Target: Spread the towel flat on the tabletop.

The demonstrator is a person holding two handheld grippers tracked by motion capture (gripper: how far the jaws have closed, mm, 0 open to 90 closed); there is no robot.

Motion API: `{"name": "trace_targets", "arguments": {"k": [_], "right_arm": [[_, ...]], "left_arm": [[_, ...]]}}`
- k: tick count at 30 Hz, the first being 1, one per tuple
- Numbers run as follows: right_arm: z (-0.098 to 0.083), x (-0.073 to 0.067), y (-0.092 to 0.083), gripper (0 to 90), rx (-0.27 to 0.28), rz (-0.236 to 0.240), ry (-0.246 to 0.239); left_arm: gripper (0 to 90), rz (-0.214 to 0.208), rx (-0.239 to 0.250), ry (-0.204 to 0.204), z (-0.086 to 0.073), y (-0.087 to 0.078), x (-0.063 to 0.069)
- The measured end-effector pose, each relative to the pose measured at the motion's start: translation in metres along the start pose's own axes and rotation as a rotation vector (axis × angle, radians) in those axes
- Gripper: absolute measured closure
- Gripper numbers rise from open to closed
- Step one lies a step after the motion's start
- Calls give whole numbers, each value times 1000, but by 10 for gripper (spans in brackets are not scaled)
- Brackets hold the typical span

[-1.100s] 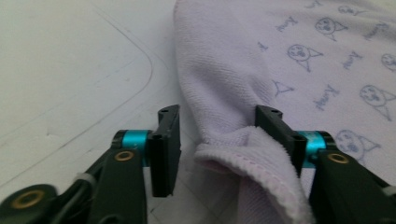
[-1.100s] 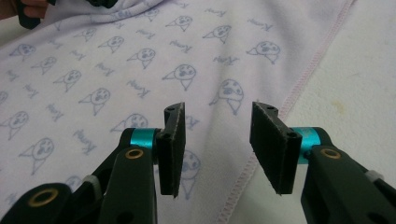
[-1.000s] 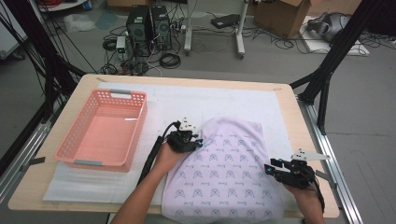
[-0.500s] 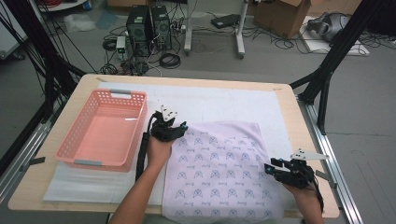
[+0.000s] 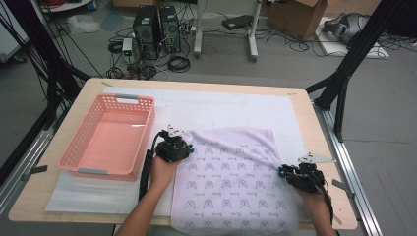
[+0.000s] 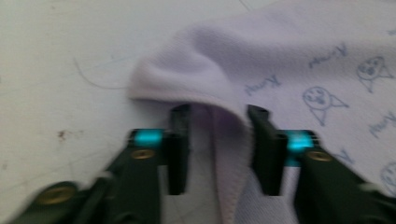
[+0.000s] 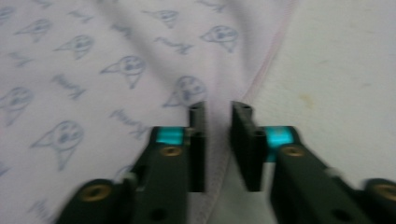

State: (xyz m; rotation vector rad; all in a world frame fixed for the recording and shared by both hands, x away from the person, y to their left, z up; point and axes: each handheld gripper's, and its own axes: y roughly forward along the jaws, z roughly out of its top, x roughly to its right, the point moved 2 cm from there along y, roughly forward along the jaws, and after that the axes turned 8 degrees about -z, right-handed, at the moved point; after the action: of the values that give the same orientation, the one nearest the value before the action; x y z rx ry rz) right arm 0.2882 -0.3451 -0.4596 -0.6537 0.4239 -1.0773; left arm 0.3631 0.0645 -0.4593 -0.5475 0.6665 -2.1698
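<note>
On the left I see the pink basket (image 5: 108,135) sitting on the white mat (image 5: 221,108). Just right of it, my left gripper (image 5: 183,143) is at the cloth's (image 5: 231,182) near-left corner; its jaws have just been closing with the hem between them, a gap showing beside the fabric, so not clamped. The cloth lies flat mid-table. At its right edge, my right gripper (image 5: 285,172) has just narrowed around the hem, small gap left
</note>
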Motion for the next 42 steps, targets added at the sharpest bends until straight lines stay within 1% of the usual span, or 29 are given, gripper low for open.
{"name": "trace_targets", "arguments": {"k": [1,2,3,4,5,6,7,8,9,10,11,12,13,14,16,18,20,21,23,25,27,28,30,31,33,35,37,41,42], "right_arm": [[0,-2,-1,848,1,-6,-9],[0,-2,-2,858,0,-8,-19],[0,-2,-3,862,-9,-4,-14],[0,-1,-6,864,-20,-4,-15],[-2,0,-9,865,-27,-8,-21],[-4,1,-13,867,-41,-5,-23],[-6,3,-16,872,-50,-5,-28],[-8,3,-21,881,-58,-7,-27],[-10,4,-24,880,-82,-20,-36],[-12,5,-26,872,-105,-16,-37],[-14,6,-29,850,-107,6,-12],[-16,8,-30,796,-100,8,-2],[-16,9,-30,774,-91,4,0],[-15,11,-30,746,-76,5,2],[-10,14,-28,690,-42,0,16],[-2,17,-25,642,-5,-4,39],[6,19,-21,626,27,-8,35],[11,20,-18,615,41,-12,37],[21,22,-11,607,57,-16,32],[31,25,-2,598,55,-27,25],[41,28,5,596,56,-35,19],[46,30,9,595,56,-38,21],[54,33,18,591,42,-47,21],[59,35,22,590,38,-47,20],[65,38,30,589,30,-51,16],[71,40,37,588,30,-56,20],[76,41,42,589,25,-57,26],[81,41,48,582,22,-51,7],[82,41,50,573,20,-47,7]], "left_arm": [[779,-11,4,0,-1,-1,1],[859,-17,-1,-3,-1,-2,2],[862,-19,-6,3,-1,-4,2],[864,-29,-11,-3,-1,-6,3],[865,-44,-17,-4,-2,-9,3],[865,-58,-12,-11,-3,-13,3],[866,-79,-17,-25,-5,-16,4],[865,-93,-31,-26,-7,-18,4],[866,-106,-31,-29,-10,-21,5],[865,-116,-30,-26,-12,-23,5],[857,-127,-19,-32,-13,-24,6],[799,-128,2,-36,-12,-25,5],[673,-119,32,-47,-10,-26,4],[601,-117,58,-57,-8,-27,2],[544,-119,88,-59,-1,-27,-1],[537,-120,106,-54,8,-24,-4],[532,-125,120,-51,18,-19,-6],[524,-122,129,-43,23,-16,-9],[526,-109,139,-55,33,-9,-14],[543,-98,117,-71,40,-1,-22],[563,-92,112,-82,43,7,-28],[592,-84,105,-76,44,10,-30],[607,-68,78,-57,43,16,-33],[621,-63,63,-58,41,19,-34],[623,-66,35,-72,38,24,-37],[628,-82,12,-79,35,28,-36],[627,-91,-12,-64,34,31,-33],[588,-97,-21,-18,34,33,-26],[577,-103,-26,0,34,34,-24]]}}
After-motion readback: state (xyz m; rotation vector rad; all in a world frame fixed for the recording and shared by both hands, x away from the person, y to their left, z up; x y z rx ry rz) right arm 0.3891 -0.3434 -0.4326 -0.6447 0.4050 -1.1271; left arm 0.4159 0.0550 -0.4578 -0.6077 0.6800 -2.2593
